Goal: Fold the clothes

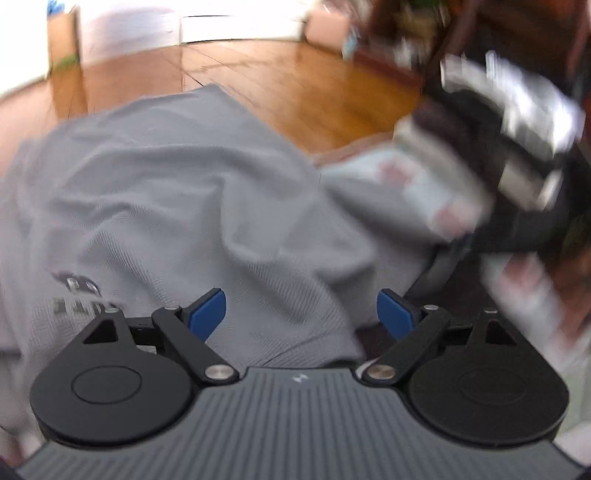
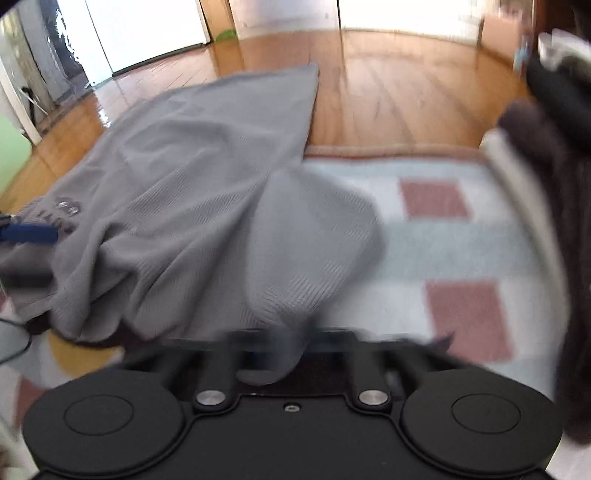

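A grey knit garment lies crumpled, partly on the wooden floor and partly on a rug, with a dark print near its left side. My left gripper hovers just over its near part, blue pads wide apart with nothing pinched between them. In the right wrist view the garment spreads to the left. A fold of it rises into my right gripper, whose blurred jaws are shut on that fold. The right gripper shows as a blur at the right of the left wrist view.
A checked rug with pink squares lies on the wooden floor. Dark cloth hangs along the right edge. A thin cable runs at the lower left. Dark furniture stands at the far right.
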{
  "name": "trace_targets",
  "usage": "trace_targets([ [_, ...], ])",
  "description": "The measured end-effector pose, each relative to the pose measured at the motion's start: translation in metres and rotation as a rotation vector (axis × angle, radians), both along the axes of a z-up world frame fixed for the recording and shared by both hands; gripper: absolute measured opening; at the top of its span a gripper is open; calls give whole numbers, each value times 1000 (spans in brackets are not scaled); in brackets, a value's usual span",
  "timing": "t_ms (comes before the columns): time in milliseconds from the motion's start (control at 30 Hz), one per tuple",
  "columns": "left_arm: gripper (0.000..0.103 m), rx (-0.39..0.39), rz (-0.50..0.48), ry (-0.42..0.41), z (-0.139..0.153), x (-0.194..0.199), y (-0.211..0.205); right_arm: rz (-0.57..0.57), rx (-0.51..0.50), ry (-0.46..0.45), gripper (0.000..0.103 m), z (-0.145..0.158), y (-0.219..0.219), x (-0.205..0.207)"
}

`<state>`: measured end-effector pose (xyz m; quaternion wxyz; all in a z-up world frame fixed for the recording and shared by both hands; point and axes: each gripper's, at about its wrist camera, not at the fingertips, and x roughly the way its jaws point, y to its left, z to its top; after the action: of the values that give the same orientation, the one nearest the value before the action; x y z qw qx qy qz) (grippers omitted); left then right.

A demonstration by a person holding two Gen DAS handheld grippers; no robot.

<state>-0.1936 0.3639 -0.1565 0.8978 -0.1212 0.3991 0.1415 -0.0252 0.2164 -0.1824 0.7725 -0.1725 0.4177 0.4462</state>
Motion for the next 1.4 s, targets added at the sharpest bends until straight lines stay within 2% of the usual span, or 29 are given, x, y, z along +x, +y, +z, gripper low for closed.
trace_targets([
  [33,89,55,-25,46,-5,7,-9,-4,10,-50,5,9,1,2],
  [100,89,90,-46,82,-12,13,-16,-16,49,-183,5,41,-1,6],
  [200,89,141,-41,93,-12,8,-18,-58,-15,-338,5,75,2,23],
  [233,89,178,-44,103,-13,9,-19,-70,-49,-379,7,81,4,31],
  [333,89,189,-62,135,-19,10,-18,-143,-197,-533,13,74,11,49],
  [367,89,192,-68,146,-21,11,-18,-158,-223,-549,13,71,10,51],
  [433,89,166,-63,163,-26,11,-15,-170,-194,-479,16,68,2,53],
  [467,89,162,-66,166,-27,11,-15,-173,-162,-408,18,64,-4,53],
  [533,89,155,-70,168,-28,12,-13,-179,-97,-267,38,58,-14,52],
  [633,87,106,-85,141,-32,15,-10,-207,-34,-64,44,37,-27,54],
  [667,70,78,-90,135,-32,16,-7,-221,-19,7,44,28,-30,56],
  [700,36,51,-95,129,-33,16,-4,-237,0,79,44,20,-33,58],
  [733,23,29,-72,135,-33,15,1,-251,17,148,45,13,-36,60],
  [767,20,7,-47,141,-32,15,6,-254,29,197,45,9,-36,59],
  [833,16,-77,23,93,-26,8,23,-257,54,289,45,1,-37,56],
  [967,16,-287,164,-36,-14,-14,63,-176,78,281,48,4,-29,42],
  [1033,16,-397,179,-84,-16,-22,77,-120,82,270,52,9,-24,33],
  [1233,16,-526,151,-35,-29,-19,76,95,50,198,51,23,12,-5],
  [1267,16,-543,155,-25,-31,-17,77,144,24,122,51,25,19,-17],
  [1333,16,-634,177,-12,-40,-12,79,259,-30,-44,51,30,32,-43],
  [1367,16,-659,179,-1,-43,-10,80,321,-54,-109,51,29,39,-55],
  [1400,16,-652,181,6,-44,-8,76,354,-73,-140,51,26,46,-61],
])
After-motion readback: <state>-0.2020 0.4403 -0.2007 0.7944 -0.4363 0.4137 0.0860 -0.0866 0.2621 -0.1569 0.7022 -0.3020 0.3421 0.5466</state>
